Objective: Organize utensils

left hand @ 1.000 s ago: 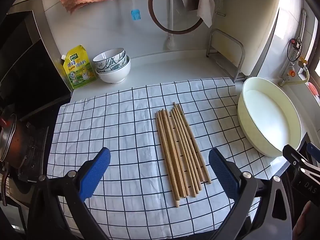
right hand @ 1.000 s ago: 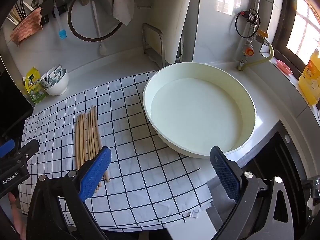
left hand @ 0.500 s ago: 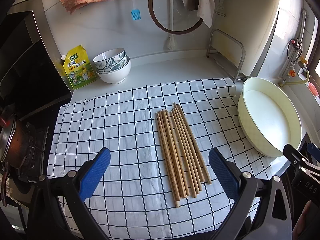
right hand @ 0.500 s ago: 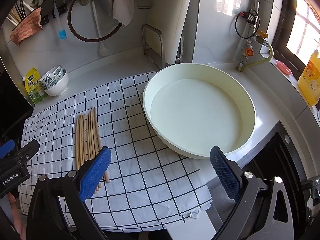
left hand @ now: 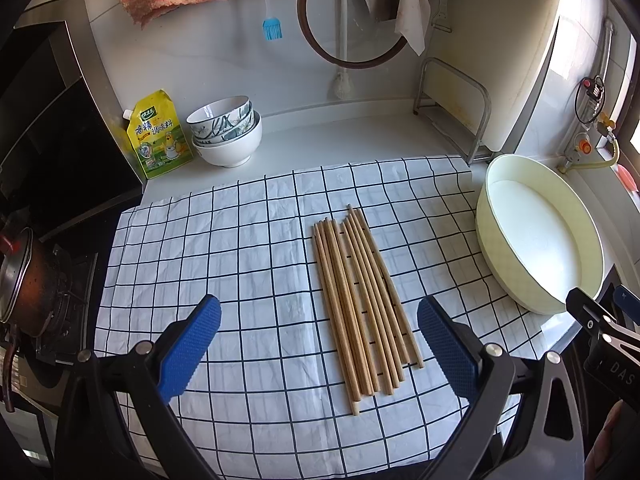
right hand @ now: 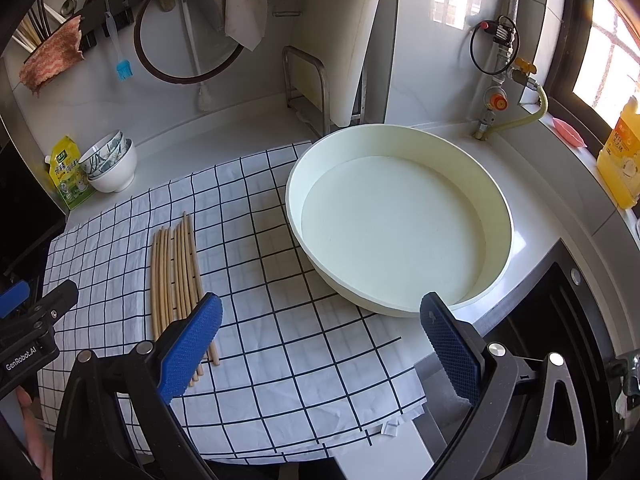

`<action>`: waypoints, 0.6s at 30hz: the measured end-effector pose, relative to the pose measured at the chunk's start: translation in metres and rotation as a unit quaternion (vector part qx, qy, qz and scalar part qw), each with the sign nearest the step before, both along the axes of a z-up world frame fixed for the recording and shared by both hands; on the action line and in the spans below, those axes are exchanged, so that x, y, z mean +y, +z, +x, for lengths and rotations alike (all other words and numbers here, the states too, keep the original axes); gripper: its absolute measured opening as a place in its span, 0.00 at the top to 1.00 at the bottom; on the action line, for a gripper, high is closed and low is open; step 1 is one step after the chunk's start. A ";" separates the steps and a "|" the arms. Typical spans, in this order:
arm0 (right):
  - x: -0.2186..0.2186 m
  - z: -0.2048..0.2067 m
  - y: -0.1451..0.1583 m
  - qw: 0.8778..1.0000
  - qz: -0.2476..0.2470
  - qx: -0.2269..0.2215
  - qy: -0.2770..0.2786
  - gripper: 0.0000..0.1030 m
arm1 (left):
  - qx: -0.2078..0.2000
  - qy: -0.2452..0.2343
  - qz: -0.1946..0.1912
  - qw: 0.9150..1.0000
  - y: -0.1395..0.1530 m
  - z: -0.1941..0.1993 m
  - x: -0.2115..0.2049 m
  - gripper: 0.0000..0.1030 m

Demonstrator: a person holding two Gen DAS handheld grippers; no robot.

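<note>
Several wooden chopsticks (left hand: 360, 300) lie side by side on a white cloth with a black grid (left hand: 240, 272); the right wrist view shows the chopsticks (right hand: 176, 272) left of centre. My left gripper (left hand: 318, 340) hovers open above the cloth, near ends of the chopsticks between its blue pads, touching nothing. My right gripper (right hand: 320, 340) is open over the cloth's right part, in front of a round cream basin (right hand: 496, 200), which looks empty. The basin's rim (left hand: 484, 196) sits right of the chopsticks.
Stacked bowls (left hand: 226, 132) and a yellow pouch (left hand: 158, 136) stand at the back left. A metal rack (left hand: 456, 108) holds a white board at the back. A pot on a stove (left hand: 24, 280) is far left. An oil bottle (right hand: 622, 156) stands on the window sill.
Both views have shifted very slightly; the chopsticks, basin and cloth lie as before and both grippers stay open.
</note>
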State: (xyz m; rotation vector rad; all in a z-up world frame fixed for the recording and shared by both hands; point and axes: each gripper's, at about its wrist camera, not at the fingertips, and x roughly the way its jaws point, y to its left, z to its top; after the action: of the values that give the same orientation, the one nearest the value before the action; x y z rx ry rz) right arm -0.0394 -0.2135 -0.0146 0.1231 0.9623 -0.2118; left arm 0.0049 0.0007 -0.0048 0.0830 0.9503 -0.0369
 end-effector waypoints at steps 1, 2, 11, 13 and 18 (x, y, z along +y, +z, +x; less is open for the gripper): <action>0.000 0.000 0.000 1.000 0.000 0.000 0.000 0.08 | 0.000 0.000 0.000 1.000 0.000 0.000 0.000 0.06; 0.000 0.000 0.000 1.000 0.001 0.000 0.000 0.08 | 0.000 0.000 0.000 1.000 0.000 -0.001 0.000 0.06; 0.000 0.000 -0.001 1.000 0.000 -0.001 -0.001 0.08 | -0.001 -0.002 0.001 1.000 0.000 -0.001 0.000 0.06; 0.000 -0.001 -0.001 1.000 0.000 -0.001 -0.001 0.08 | -0.001 -0.002 0.000 1.000 0.000 -0.002 0.000 0.06; 0.000 -0.001 -0.001 1.000 0.000 -0.002 -0.002 0.08 | -0.001 -0.002 0.000 1.000 -0.001 -0.002 0.001 0.06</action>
State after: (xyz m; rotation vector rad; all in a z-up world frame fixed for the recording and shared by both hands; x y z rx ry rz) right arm -0.0404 -0.2135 -0.0155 0.1262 0.9588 -0.2156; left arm 0.0032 0.0014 -0.0054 0.0860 0.9476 -0.0404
